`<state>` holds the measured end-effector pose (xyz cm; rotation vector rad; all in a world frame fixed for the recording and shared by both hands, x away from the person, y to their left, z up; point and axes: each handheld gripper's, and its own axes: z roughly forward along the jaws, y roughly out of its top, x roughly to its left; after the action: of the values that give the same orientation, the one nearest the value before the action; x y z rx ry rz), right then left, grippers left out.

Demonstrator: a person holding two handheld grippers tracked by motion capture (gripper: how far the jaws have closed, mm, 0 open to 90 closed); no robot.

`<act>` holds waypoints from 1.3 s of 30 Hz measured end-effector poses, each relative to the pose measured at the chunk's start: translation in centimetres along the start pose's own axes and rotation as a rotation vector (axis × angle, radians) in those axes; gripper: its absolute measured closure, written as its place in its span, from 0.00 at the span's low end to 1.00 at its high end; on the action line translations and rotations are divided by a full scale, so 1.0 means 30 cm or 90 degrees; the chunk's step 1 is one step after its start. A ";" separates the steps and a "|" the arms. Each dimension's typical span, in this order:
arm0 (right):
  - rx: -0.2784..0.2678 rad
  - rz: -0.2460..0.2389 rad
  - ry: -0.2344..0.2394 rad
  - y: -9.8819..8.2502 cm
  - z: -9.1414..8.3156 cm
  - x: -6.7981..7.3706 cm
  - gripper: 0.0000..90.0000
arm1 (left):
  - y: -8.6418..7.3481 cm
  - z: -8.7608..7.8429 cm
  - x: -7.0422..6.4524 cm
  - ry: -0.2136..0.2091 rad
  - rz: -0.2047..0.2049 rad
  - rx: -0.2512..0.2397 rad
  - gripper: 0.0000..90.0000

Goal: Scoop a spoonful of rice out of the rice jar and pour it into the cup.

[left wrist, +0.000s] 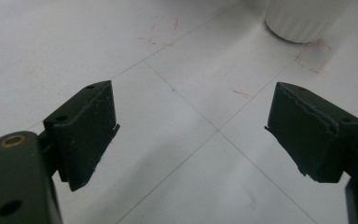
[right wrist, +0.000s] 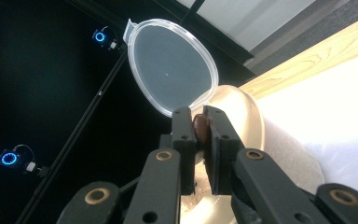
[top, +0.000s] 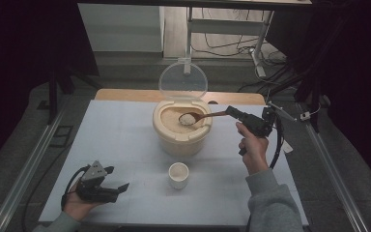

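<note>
Over bin (top: pixel 182 130), spoon (top: pixel 204 116) roughly level

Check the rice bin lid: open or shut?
Open. The clear lid stands upright behind the rice bin, rice exposed, with the loaded spoon over the opening.

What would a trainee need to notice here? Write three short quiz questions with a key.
1. What does the right gripper hold?
2. True or false: the container's clear lid is closed.
3. The left gripper stands: A open, B shut on the cup.

Key:
1. A wooden spoon heaped with rice, over the rice container.
2. False; it stands open.
3. A, on the table.
</note>
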<state>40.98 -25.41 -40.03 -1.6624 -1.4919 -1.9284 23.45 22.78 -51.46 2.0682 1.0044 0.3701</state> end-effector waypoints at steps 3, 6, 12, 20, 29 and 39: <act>0.000 -0.003 0.001 0.000 -0.001 0.005 0.93 | 0.000 0.000 0.000 0.000 0.000 0.000 0.17; 0.005 -0.004 0.004 -0.002 0.000 0.008 0.93 | 0.000 0.000 0.001 0.000 0.000 0.000 0.17; 0.009 0.000 0.006 -0.004 0.000 0.006 0.93 | 0.000 -0.001 0.001 0.001 0.001 0.000 0.17; 0.016 0.001 0.020 -0.010 -0.011 0.014 0.93 | 0.000 -0.001 0.002 0.001 0.001 -0.001 0.17; 0.034 -0.001 0.039 -0.034 -0.037 0.032 0.93 | 0.002 -0.001 0.000 0.002 0.002 0.000 0.17; 0.067 -0.003 0.043 -0.074 -0.070 0.031 0.93 | 0.003 -0.002 0.001 0.004 0.002 -0.001 0.17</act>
<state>37.79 -25.55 -40.19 -1.5364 -1.5449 -1.8551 23.48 22.81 -51.36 2.0686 1.0044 0.3785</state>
